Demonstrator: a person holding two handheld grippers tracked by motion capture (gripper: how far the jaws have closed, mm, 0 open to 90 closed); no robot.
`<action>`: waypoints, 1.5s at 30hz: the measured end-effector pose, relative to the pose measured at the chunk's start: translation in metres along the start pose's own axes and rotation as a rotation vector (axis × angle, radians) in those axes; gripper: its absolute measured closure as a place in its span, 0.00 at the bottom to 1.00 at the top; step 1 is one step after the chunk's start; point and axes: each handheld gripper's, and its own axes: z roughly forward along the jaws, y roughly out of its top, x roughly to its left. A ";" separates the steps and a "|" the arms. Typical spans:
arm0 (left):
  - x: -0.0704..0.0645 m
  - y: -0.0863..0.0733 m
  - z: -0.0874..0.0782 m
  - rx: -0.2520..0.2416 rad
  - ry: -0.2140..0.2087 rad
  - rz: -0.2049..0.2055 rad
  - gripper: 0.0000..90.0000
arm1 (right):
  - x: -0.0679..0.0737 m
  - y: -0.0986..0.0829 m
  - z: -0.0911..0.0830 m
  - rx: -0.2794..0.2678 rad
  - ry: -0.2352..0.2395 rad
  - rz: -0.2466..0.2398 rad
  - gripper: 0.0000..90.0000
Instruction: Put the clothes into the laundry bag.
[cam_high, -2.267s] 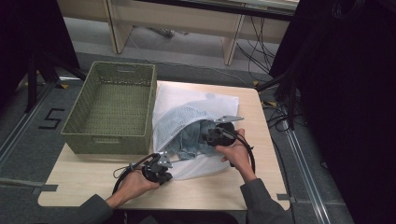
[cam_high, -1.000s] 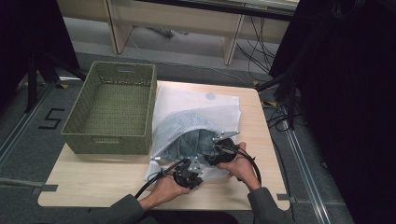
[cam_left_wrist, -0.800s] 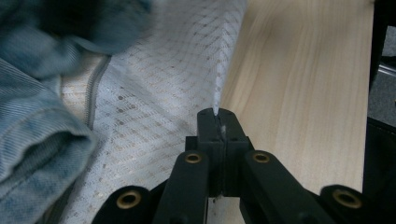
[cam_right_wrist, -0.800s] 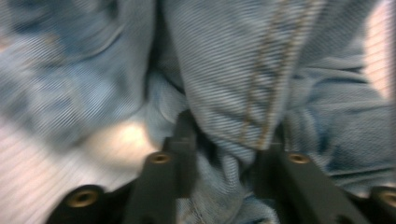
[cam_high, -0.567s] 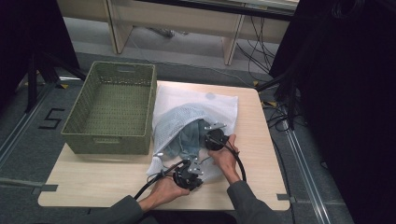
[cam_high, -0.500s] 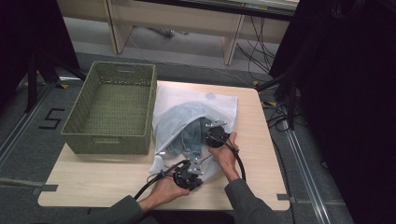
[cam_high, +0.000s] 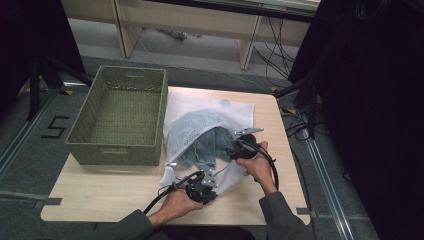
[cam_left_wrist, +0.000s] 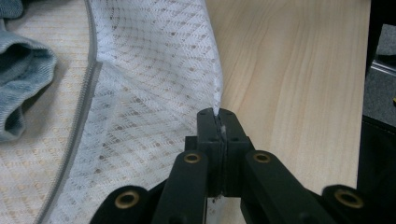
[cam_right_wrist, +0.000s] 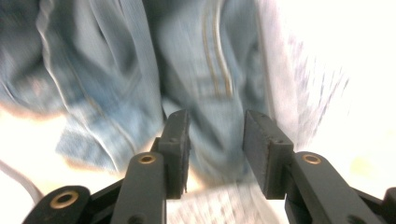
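Left gripper view: the left tool (cam_left_wrist: 218, 122) is clamped on the white mesh bag's (cam_left_wrist: 154, 93) edge, diamond-woven with a grey zipper. The right tool (cam_right_wrist: 214, 140) stands apart over soft blue denim (cam_right_wrist: 205, 70) inside the bag. A green woven basket (cam_high: 120, 115) sits beside it on the pale wood counter (cam_high: 110, 192)

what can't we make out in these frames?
- Whether the right tool has gripped the jeans: right gripper view is blurred.
- How far the jeans sit inside the mesh bag: high view, the mesh veils them.
- The bag's zipper ends: left gripper view, cut off by the edges.
- The basket floor: too small in high view.
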 end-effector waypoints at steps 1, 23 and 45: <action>0.000 0.000 0.000 0.001 -0.001 -0.004 0.98 | 0.003 -0.003 0.005 0.014 0.005 0.054 0.72; -0.002 0.000 0.002 -0.024 -0.015 -0.044 0.95 | -0.004 0.008 0.027 0.005 -0.070 0.008 0.65; 0.006 -0.029 -0.100 -0.114 0.059 -0.137 0.44 | -0.004 0.030 -0.032 -0.216 -0.045 -0.041 0.43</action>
